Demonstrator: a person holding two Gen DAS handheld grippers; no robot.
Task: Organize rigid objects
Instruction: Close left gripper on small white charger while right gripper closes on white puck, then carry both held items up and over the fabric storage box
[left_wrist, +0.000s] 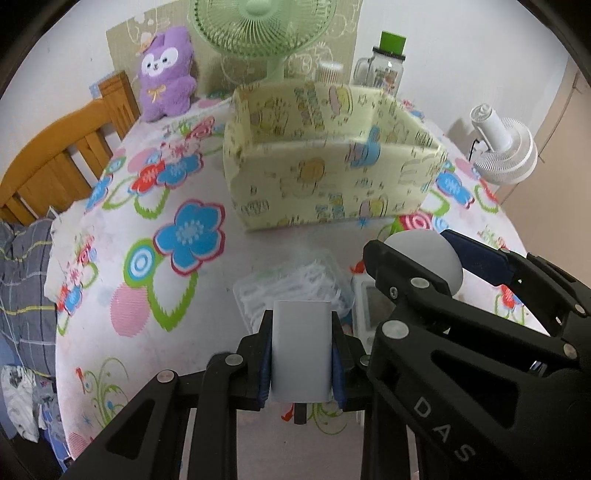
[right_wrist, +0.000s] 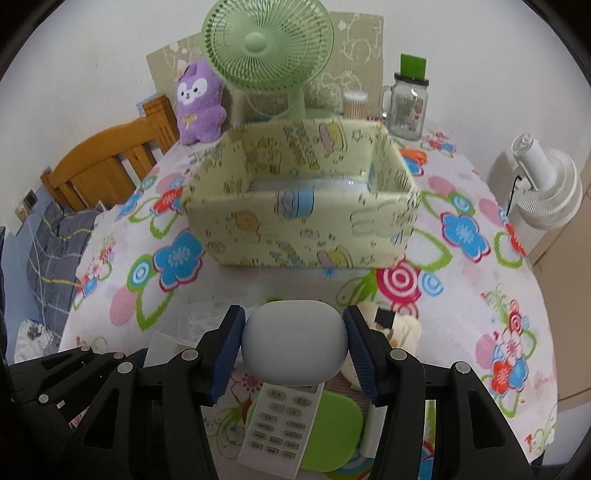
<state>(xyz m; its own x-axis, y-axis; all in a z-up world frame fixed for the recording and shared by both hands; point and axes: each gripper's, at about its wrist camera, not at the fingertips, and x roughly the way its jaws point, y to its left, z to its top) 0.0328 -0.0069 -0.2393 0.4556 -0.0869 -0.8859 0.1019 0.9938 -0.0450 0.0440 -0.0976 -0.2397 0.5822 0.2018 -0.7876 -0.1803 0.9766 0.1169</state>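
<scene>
My left gripper (left_wrist: 300, 363) is shut on a grey rectangular block (left_wrist: 300, 354), held above the table's near side. My right gripper (right_wrist: 294, 349) is shut on a pale grey-blue rounded case (right_wrist: 294, 341); it also shows in the left wrist view (left_wrist: 428, 258) to the right of the left gripper. A yellow patterned open box (left_wrist: 325, 177) stands ahead of both grippers at the table's middle (right_wrist: 303, 229). A flat pale object lies inside it (right_wrist: 306, 184).
Under the grippers lie a clear box of white sticks (left_wrist: 295, 284), a white remote (right_wrist: 282, 424), a green lid (right_wrist: 332, 424) and a white device (left_wrist: 373, 306). Behind the box stand a green fan (right_wrist: 267, 48), purple plush (right_wrist: 199, 103) and glass jar (right_wrist: 406, 107). A wooden chair (left_wrist: 66, 155) is at left.
</scene>
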